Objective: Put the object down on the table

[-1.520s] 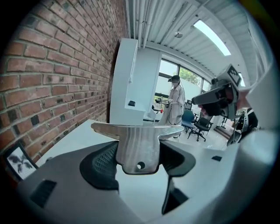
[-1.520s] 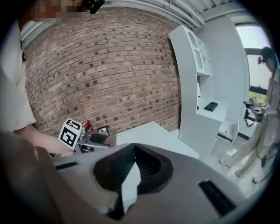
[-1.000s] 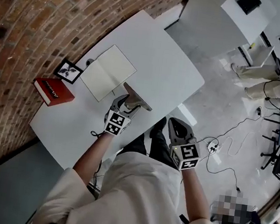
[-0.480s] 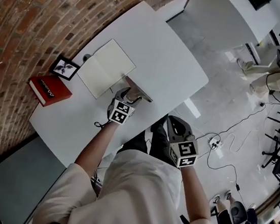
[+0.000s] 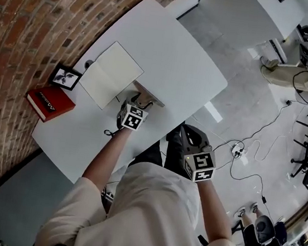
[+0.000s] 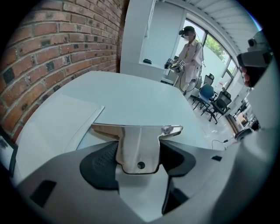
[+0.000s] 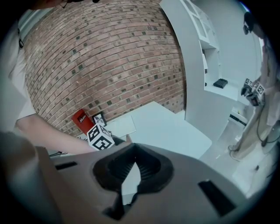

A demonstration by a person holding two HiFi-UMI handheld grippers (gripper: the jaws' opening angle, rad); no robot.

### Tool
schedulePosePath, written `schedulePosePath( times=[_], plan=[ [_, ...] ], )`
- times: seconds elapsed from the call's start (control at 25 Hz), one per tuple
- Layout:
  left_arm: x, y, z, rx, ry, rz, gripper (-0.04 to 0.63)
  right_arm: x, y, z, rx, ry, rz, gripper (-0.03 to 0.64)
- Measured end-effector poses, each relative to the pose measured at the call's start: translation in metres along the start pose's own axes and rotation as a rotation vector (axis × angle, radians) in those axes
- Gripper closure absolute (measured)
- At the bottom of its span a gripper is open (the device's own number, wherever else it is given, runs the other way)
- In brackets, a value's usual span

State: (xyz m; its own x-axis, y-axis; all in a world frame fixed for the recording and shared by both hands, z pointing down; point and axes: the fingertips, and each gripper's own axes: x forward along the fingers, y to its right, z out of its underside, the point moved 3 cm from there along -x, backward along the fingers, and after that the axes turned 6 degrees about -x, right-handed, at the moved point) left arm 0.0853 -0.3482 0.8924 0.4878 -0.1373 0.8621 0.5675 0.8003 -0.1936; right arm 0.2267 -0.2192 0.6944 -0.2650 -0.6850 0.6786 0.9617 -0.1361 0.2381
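Pinching a flat steel scraper [image 5: 148,92] by its tab, the left claw [image 5: 139,101] points steeply down at the white surface [image 5: 175,49], just off the corner of the cream notebook [image 5: 113,75] nearest the person. In the left gripper view the tab, with a small round hole in it, sits between the two dark pads [image 6: 98,164], and both press on its sides. The scraper's wide blade runs crosswise ahead of the claw, roughly level, close beside that notebook corner. Whether the blade edge touches the surface or hangs just above it cannot be told.

The right claw [image 5: 188,135] is well away from the notebook, beyond the surface's near edge and above the grey floor [image 5: 241,103]. Its tips are pressed together with nothing between them.

On the notebook's opposite side, toward the brick wall [image 5: 28,13], a small framed picture [image 5: 65,76] lies just beside it. A red book [image 5: 49,104] lies a little farther along the wall.
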Motion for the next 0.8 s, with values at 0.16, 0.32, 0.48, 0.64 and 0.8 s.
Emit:
schedulePosePath(
  times=[0.16,0.32,0.48,0.64,0.8],
  plan=[
    [0.005,-0.002,-0.006,0.002,-0.01,-0.02,0.319,0.002,0.003,0.005,0.012,-0.011,0.0,0.614],
    [0.008,-0.005,-0.012,0.029,-0.011,-0.056,0.318,0.003,0.004,0.006,0.021,-0.016,0.002,0.614],
    [0.01,-0.004,-0.012,0.026,-0.016,-0.064,0.316,0.002,0.007,0.006,0.025,-0.016,0.006,0.614],
    [0.01,-0.004,-0.013,-0.002,0.001,-0.055,0.303,0.003,0.009,0.005,0.02,-0.017,0.009,0.614],
    [0.004,0.0,-0.016,-0.002,0.017,-0.044,0.268,-0.001,0.005,0.003,0.009,-0.016,0.008,0.614]
  ],
)
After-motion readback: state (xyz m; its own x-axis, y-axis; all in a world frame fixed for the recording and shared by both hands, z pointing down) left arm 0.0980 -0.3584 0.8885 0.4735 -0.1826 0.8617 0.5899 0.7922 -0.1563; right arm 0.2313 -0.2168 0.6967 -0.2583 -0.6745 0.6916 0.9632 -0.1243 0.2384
